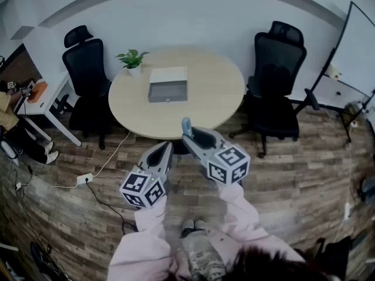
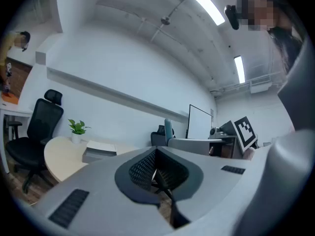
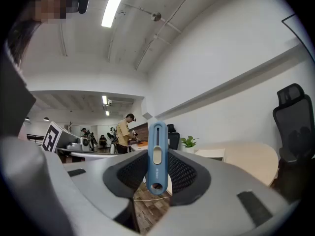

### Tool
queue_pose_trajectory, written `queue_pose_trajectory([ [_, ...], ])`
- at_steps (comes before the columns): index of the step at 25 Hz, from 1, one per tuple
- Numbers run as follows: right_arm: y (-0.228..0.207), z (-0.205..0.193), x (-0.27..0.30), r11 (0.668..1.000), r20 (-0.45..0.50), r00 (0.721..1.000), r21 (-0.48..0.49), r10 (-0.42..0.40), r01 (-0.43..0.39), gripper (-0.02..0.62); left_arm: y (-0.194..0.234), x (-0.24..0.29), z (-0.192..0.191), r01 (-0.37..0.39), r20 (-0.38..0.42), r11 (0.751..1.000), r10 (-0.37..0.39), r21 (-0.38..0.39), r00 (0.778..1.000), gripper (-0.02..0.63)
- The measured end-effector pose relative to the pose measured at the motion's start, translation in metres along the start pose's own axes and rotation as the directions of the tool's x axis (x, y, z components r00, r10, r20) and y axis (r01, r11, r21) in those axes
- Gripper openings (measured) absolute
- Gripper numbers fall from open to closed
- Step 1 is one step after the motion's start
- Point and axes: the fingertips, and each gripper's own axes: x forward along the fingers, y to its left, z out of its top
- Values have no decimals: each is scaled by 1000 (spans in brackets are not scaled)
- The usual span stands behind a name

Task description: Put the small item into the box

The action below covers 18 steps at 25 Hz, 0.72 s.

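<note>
Right gripper (image 3: 156, 175) has its fingers clamped on a blue cutter (image 3: 157, 154), held upright; left gripper (image 2: 157, 175) fingers are closed on nothing. Best to step closer and release only above the open box (image 1: 167, 91), well ahead on the tabletop (image 1: 220, 92).

Left tongs (image 1: 165, 150) closed, right tongs (image 1: 188, 137) gripping

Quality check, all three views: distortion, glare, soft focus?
Head view: heavy fisheye, walls and floor bow around the round table, corners dark. Left gripper view: ceiling strip light blown out, black vignette round the frame. Right gripper view: small blue item between the jaws is sharp; dark vignette at the edges.
</note>
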Motion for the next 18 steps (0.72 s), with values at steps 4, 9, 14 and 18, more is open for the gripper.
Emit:
queue_pose_trajectory([
  [4, -6, 0, -3, 1000, 1, 1000, 4, 2, -2, 124, -5, 6, 1, 0, 0, 1000, 0, -2, 1000, 11],
  [9, -12, 2, -4, 1000, 4, 1000, 11, -1, 1, 126, -6, 12, -1, -1, -5, 1000, 1, -5, 1000, 11],
  [14, -23, -3, -4, 1000, -11, 1000, 21, 0, 0, 126, -6, 21, -4, -8, -10, 1000, 8, -13, 1000, 11],
  [18, -32, -5, -3, 1000, -20, 1000, 15, 3, -3, 126, -6, 30, -7, -9, -14, 1000, 9, -18, 1000, 11],
])
